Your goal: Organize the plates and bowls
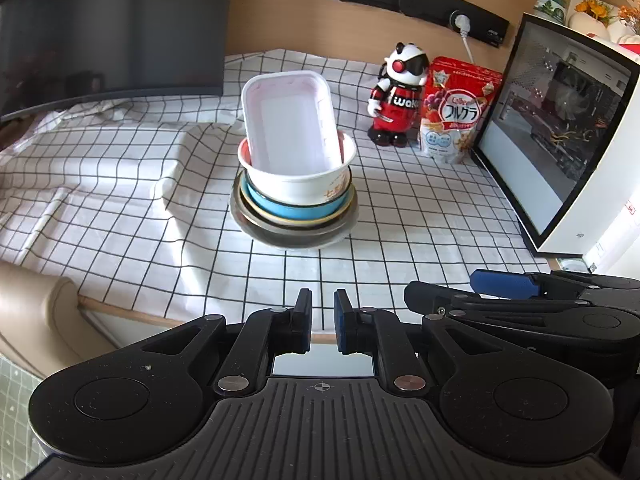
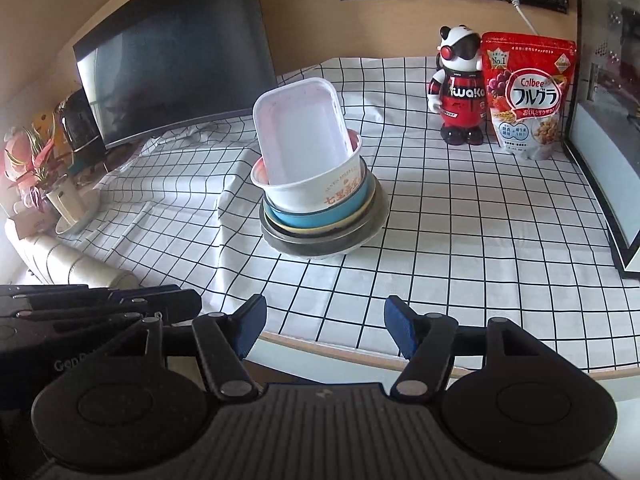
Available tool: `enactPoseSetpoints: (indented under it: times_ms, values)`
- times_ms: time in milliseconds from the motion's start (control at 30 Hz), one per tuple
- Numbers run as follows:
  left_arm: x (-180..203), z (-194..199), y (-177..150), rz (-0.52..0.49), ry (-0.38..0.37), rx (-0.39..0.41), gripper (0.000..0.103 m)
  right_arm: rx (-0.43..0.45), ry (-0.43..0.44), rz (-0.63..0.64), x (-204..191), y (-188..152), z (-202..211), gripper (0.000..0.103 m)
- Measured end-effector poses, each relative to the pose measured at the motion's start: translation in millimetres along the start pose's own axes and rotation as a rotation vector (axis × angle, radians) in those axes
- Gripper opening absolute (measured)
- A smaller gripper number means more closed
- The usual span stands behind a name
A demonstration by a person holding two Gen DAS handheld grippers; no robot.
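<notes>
Cereal bag (image 2: pixel 527 94): "Calbee", "フルグラ", "No.1" in badge at top left, red band "おいしさサクサク!"; smaller print unreadable. Robot figurine (image 2: pixel 459 87): "waka" across red chest, first letter partly hidden. White paper bowl (image 2: pixel 320 192) atop stack: orange characters "七里香", fine line above them too small to read. Left gripper (image 2: pixel 80 364) body: "Gen", rest cut off.

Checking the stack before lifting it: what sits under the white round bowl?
Under the white round bowl sits a blue bowl, then a cream-rimmed dish and a grey metal dish. Their insides are covered.
</notes>
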State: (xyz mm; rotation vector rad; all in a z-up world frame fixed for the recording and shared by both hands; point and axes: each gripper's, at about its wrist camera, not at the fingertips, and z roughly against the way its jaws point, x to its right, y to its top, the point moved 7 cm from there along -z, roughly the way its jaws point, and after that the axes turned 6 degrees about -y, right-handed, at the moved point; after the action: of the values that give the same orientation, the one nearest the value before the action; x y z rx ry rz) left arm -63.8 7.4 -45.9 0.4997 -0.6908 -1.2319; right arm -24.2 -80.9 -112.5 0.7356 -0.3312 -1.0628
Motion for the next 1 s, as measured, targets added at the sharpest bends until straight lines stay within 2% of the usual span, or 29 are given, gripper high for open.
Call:
enactPoseSetpoints:
  times_ms: [1000]
  values:
    - [0.5, -1.2, -2.3, 0.002, 0.001, -0.013, 0.013, -0.028, -0.003, -0.002, -1.3, -2.8, -2.2, 0.066]
